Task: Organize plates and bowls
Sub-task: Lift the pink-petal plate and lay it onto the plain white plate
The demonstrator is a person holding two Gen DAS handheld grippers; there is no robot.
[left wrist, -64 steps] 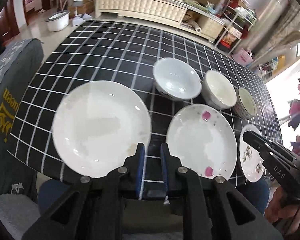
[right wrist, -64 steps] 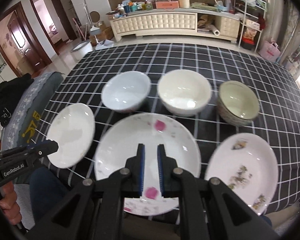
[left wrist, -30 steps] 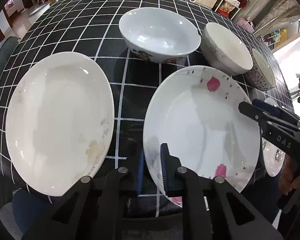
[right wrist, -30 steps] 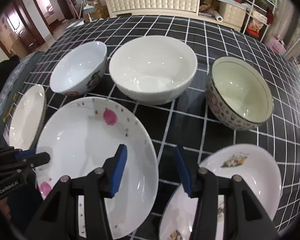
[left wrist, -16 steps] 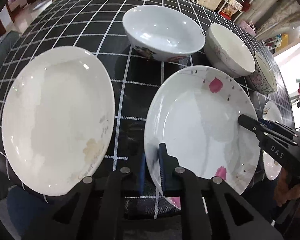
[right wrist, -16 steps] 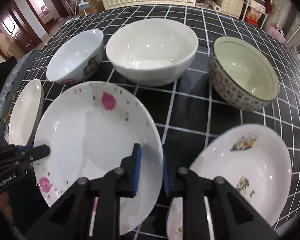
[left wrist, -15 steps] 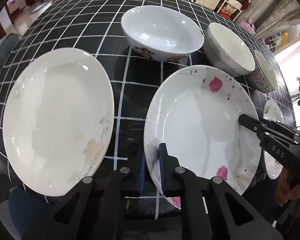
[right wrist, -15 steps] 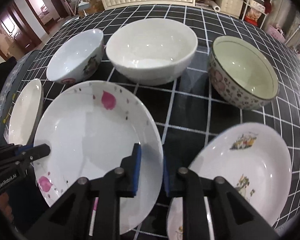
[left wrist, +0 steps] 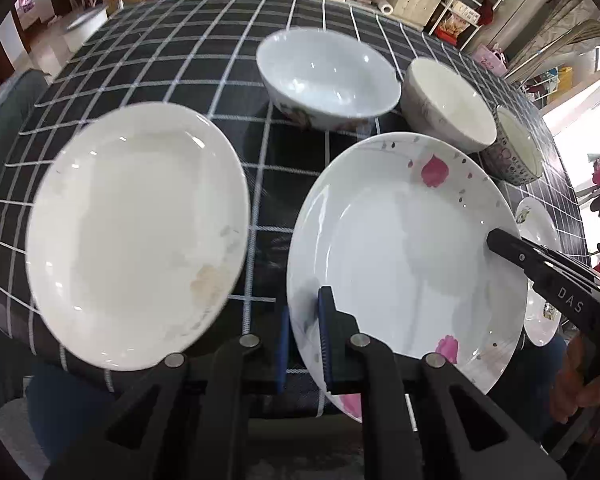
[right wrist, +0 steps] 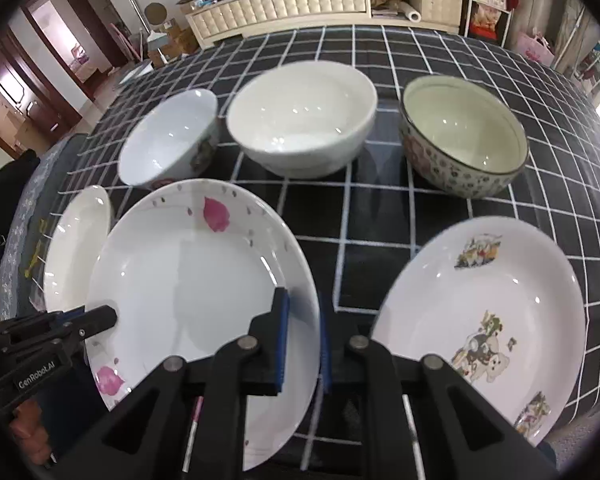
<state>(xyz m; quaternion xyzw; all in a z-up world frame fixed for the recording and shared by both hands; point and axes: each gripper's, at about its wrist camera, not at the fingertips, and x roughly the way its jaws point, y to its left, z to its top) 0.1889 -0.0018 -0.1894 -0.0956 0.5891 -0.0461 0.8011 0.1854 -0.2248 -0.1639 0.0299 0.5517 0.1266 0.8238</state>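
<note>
A white plate with pink petals [left wrist: 404,248] [right wrist: 196,280] is held clear of the table between both grippers. My left gripper [left wrist: 302,336] is shut on its left rim; my right gripper [right wrist: 303,340] is shut on its right rim. A plain white plate [left wrist: 136,232] [right wrist: 78,256] lies to its left. A plate with cartoon prints [right wrist: 480,320] [left wrist: 538,232] lies to its right. Behind stand three bowls: a white one with a flower print [left wrist: 328,76] [right wrist: 168,140], a cream one [left wrist: 448,104] [right wrist: 300,116] and a patterned one [left wrist: 514,148] [right wrist: 460,136].
The table wears a black cloth with white grid lines [left wrist: 160,64] [right wrist: 540,92]. Its front edge runs just under the plates. A grey cushioned chair [left wrist: 0,112] stands at the left. A cream sideboard [right wrist: 284,0] and shelves stand beyond the table.
Both grippers moved from above the table onto the pink-petal plate. The right gripper opened, then closed on the right rim; the left closed on the left rim. The plate has risen a little.
</note>
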